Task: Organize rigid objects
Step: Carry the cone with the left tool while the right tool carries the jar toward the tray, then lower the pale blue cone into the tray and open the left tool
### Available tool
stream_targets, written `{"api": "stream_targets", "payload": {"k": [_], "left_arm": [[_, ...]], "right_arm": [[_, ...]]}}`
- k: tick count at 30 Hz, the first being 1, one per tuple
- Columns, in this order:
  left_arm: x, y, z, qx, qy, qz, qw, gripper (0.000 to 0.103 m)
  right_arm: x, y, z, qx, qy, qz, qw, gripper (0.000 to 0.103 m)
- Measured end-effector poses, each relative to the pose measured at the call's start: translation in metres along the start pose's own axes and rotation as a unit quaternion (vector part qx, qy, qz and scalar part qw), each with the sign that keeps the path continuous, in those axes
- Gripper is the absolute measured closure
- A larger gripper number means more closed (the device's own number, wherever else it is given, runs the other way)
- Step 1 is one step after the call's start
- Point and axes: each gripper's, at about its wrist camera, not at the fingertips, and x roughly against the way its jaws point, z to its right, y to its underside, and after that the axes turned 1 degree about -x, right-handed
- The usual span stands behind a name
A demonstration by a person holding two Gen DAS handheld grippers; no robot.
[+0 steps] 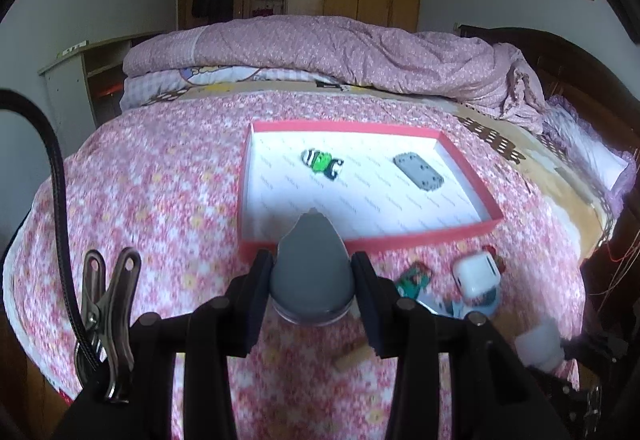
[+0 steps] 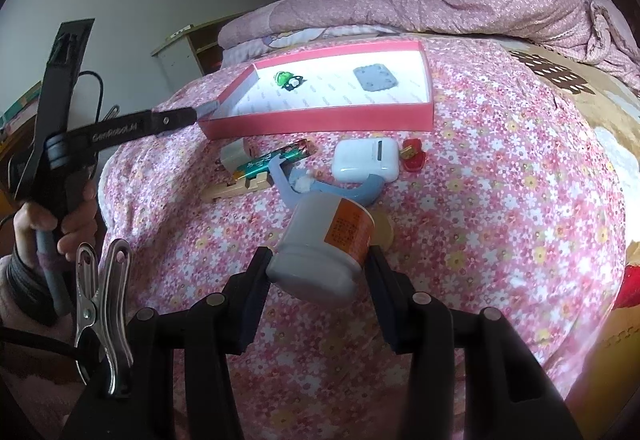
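Observation:
A red-rimmed shallow box (image 1: 472,164) (image 2: 320,120) lies on the flowered bed. Inside are a green toy figure (image 1: 322,161) (image 2: 288,79) and a grey studded plate (image 1: 419,173) (image 2: 376,78). My left gripper (image 1: 312,296) is shut on a grey teardrop-shaped piece (image 1: 312,272) just before the box's near rim. My right gripper (image 2: 318,272) is shut on a white bottle with an orange label (image 2: 328,240), held above the bedspread. The left gripper also shows in the right wrist view (image 2: 200,114) at the box's left corner.
Loose items lie before the box: a white earbud case (image 2: 366,160) (image 1: 478,274), a small red piece (image 2: 414,156), a green battery (image 2: 276,160), a blue plastic piece (image 2: 320,188), a wooden block (image 2: 244,186). A folded pink quilt (image 1: 320,52) lies behind.

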Motion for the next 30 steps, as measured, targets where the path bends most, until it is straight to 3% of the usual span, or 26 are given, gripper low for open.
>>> {"api": "stream_targets", "payload": {"k": [5,11,20,30], "left_arm": [[-0.022,-0.020,-0.002,0.000,-0.011,0.021,0.9997,0.060],[-0.051,-0.035,-0.013,0.019,-0.015,0.020,0.9995,0.060],[-0.083,-0.028,-0.018,0.029,-0.021,-0.013,0.9993,0.060],[-0.093,-0.024,-0.019,0.024,-0.021,-0.020,0.9993,0.060]], "right_arm": [[0.000,-0.002,0.005,-0.006,0.004,0.003,1.000,0.055],[0.002,-0.006,0.010,-0.010,0.010,0.008,1.000,0.055],[0.003,-0.020,0.011,0.001,0.015,0.016,1.000,0.055],[-0.004,-0.048,0.008,0.016,0.016,0.030,0.999,0.055]]}}
